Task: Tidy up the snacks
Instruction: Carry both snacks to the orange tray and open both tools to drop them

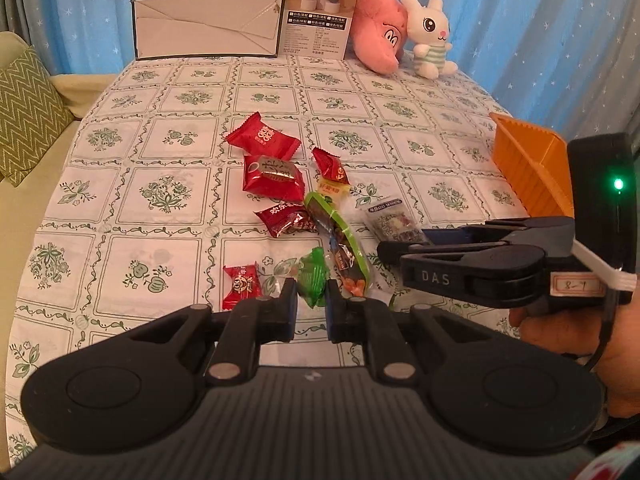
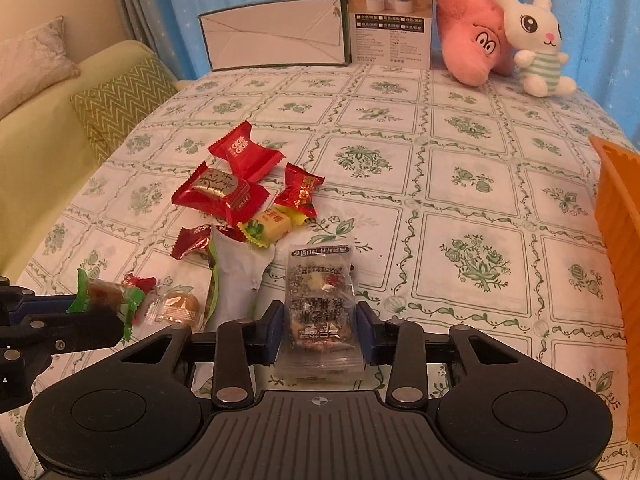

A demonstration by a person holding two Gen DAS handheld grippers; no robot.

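Left claw (image 1: 311,300) pinching green candy (image 1: 314,280), orange bin (image 1: 528,168) interior visible here only

Both views are fisheye cameras riding on hand-held tongs, looking forward and steeply down along the fingers, close above the table (image 1: 120,184). The left wrist view has its own tongs (image 1: 311,300) at lower centre and the right tongs (image 1: 404,250) entering from the right edge. The right wrist view has its tongs (image 2: 320,320) at lower centre, the left tongs (image 2: 100,312) at its left edge. The 2 views share the snack pile (image 1: 280,184), the orange bin (image 1: 532,168), boxes and plush toys (image 1: 404,32) at the top.
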